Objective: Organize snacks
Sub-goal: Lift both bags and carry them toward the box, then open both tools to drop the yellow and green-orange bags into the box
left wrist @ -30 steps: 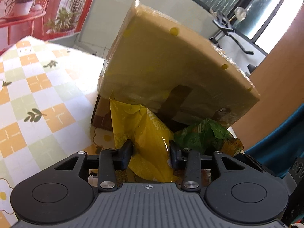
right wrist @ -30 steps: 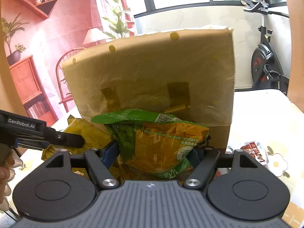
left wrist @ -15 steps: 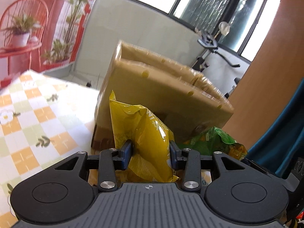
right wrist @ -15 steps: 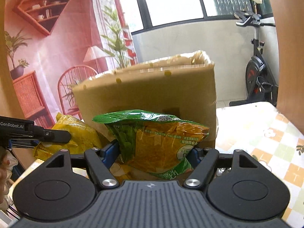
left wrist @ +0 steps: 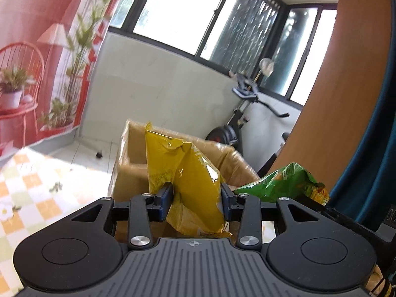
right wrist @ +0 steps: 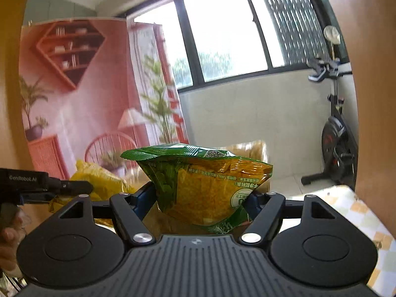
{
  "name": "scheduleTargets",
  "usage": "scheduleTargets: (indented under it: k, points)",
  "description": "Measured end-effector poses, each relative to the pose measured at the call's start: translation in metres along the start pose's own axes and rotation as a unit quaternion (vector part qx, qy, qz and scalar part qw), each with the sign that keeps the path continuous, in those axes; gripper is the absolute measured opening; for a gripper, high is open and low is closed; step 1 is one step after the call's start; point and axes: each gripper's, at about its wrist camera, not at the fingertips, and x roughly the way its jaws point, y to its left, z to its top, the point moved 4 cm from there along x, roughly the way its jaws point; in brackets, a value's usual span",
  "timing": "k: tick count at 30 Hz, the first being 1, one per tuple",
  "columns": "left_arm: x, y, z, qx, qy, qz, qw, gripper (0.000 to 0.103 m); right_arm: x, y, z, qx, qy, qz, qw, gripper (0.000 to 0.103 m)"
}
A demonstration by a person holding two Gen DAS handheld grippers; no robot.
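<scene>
My left gripper (left wrist: 196,196) is shut on a yellow snack bag (left wrist: 183,170), which stands upright between the pads. Behind it sits an open cardboard box (left wrist: 128,170), its rim level with the bag's top. The green snack bag (left wrist: 284,185) shows to the right in the left wrist view. My right gripper (right wrist: 200,201) is shut on that green snack bag (right wrist: 205,183), held crosswise in front of the box (right wrist: 255,148). The yellow bag (right wrist: 99,175) and the left gripper (right wrist: 61,188) appear at the left of the right wrist view.
The table wears a checked orange, green and white cloth (left wrist: 27,193). An exercise bike (right wrist: 336,148) stands by the white wall under the windows. A wooden panel (left wrist: 334,86) rises at the right. A person's hand (right wrist: 7,237) grips the left tool.
Both grippers have risen with their bags. The box, earlier towering above the bags, now sits low behind them, with its open top in view.
</scene>
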Motion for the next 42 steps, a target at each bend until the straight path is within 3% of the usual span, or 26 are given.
scheduleTargets:
  k: [10,21,28,35,39,42]
  points:
    - [0.007,-0.011,0.018,-0.005,-0.031,-0.028,0.9991,0.042,0.014,-0.010,0.042,-0.003,-0.038,0.006,0.999,0.074]
    - [0.039,-0.010,0.044,0.013,-0.056,-0.007,0.9983,0.042,0.063,-0.021,0.046,-0.012,-0.029,0.021,0.999,0.074]
    - [0.088,0.000,0.038,0.019,-0.013,0.015,0.9996,0.042,0.128,-0.030,0.049,-0.048,0.003,0.012,0.999,0.074]
    - [0.112,0.015,0.026,0.016,0.032,0.018,0.9992,0.044,0.171,-0.041,0.032,-0.046,0.046,-0.004,0.998,0.076]
    - [0.109,0.020,0.028,0.015,0.036,0.027,0.9989,0.060,0.183,-0.044,0.023,-0.048,0.077,-0.026,0.996,0.079]
    - [0.106,0.020,0.031,0.018,0.037,0.038,0.9984,0.063,0.181,-0.044,0.020,-0.054,0.080,-0.027,0.995,0.081]
